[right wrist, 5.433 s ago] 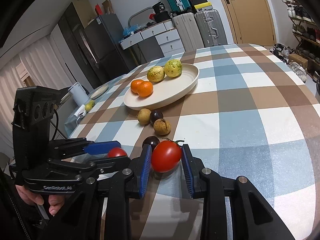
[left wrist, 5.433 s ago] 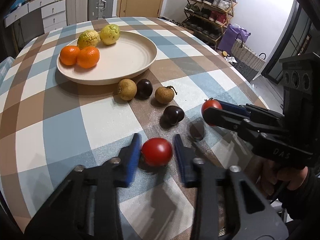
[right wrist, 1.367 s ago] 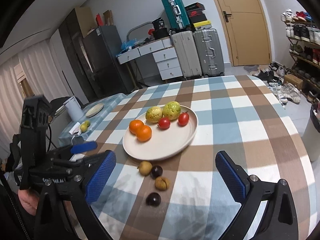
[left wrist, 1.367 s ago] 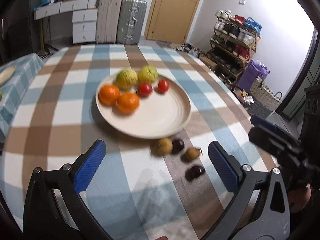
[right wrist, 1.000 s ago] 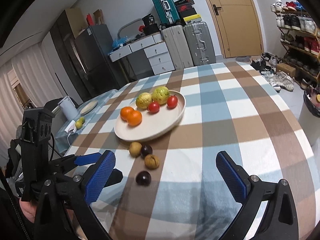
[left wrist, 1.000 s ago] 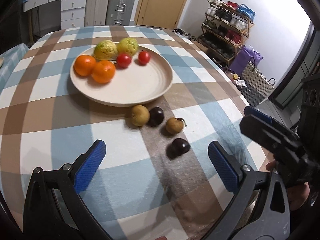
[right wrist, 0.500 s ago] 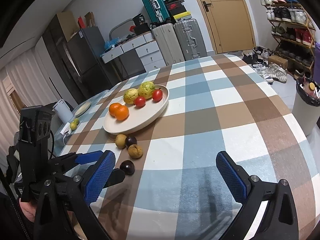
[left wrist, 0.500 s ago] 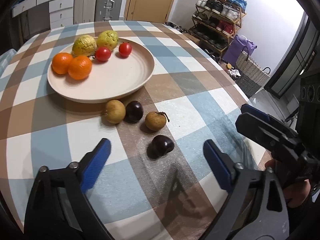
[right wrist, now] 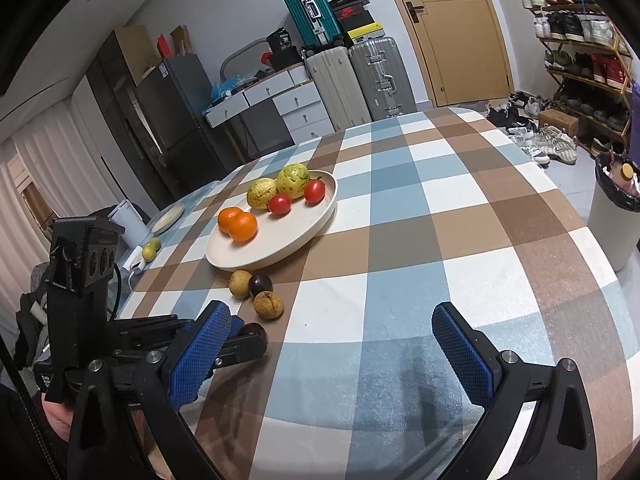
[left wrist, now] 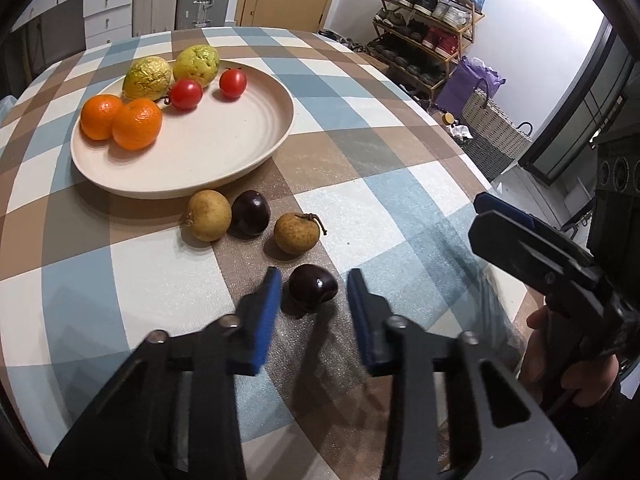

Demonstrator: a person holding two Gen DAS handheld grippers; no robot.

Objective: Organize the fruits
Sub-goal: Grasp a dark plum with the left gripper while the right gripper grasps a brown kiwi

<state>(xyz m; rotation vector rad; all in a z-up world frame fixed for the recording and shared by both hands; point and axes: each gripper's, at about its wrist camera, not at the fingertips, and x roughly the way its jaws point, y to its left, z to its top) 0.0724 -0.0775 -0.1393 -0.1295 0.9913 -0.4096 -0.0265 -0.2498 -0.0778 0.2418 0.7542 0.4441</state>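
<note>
A cream plate [left wrist: 240,148] holds two oranges [left wrist: 136,124], two yellow-green fruits [left wrist: 198,62] and two red tomatoes [left wrist: 233,83]. In front of it on the checked cloth lie two brown round fruits [left wrist: 297,233] and two dark purple ones. My left gripper [left wrist: 314,286] is open, its blue pads on either side of the nearer dark fruit [left wrist: 312,287], not touching it. My right gripper [right wrist: 332,344] is wide open and empty over the cloth at the right; the plate [right wrist: 296,236] and fruits show ahead of it.
The round table's edge [left wrist: 472,160] curves close on the right. A bin [right wrist: 616,220], a shoe rack [right wrist: 580,40], suitcases and drawers stand around the table. A second table at the left carries a small plate [right wrist: 168,218] and a jug.
Both tomatoes went from the grippers onto the plate. My left gripper has come down and narrowed around the nearest dark fruit. My right gripper stays wide open and has drifted right.
</note>
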